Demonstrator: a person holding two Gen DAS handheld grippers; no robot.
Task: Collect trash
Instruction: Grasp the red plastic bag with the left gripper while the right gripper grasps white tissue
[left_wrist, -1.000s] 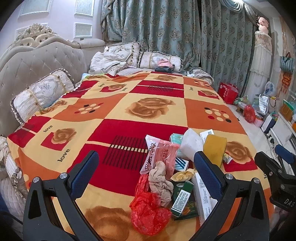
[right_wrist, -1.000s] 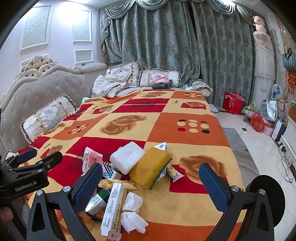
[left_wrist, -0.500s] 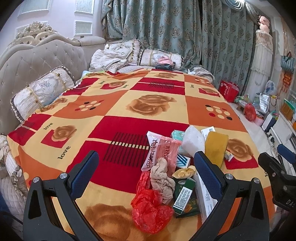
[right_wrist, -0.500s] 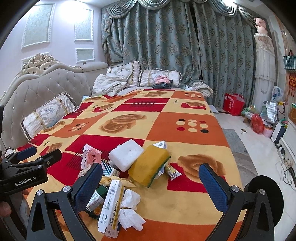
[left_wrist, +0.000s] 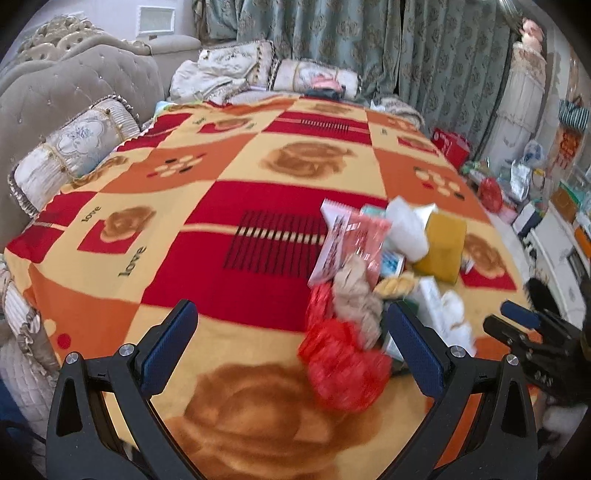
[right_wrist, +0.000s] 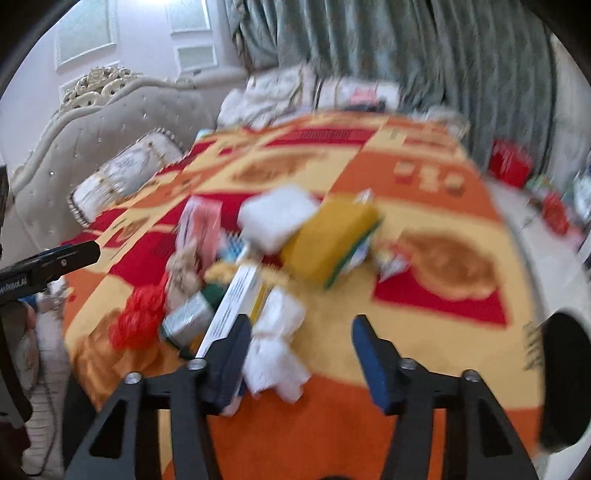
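A heap of trash lies on the patterned blanket: a red plastic bag, a beige crumpled wad, a pink wrapper, a white foam block, a yellow sponge, a long white box and crumpled white tissue. My left gripper is open just above the blanket, the red bag by its right finger. My right gripper has its jaws closing; the tissue sits between them against the left finger, and the right pad is clear of it. The right wrist view is blurred.
A padded grey headboard and pillows line the left side of the bed. Curtains hang behind. Bags and boxes, one a red bag, clutter the floor at the right. A black round object stands at the bed's right edge.
Both grippers have dipped toward the trash heap, which now looks larger and closer. The right gripper's jaws have narrowed around the white tissue. The left jaws stay wide.
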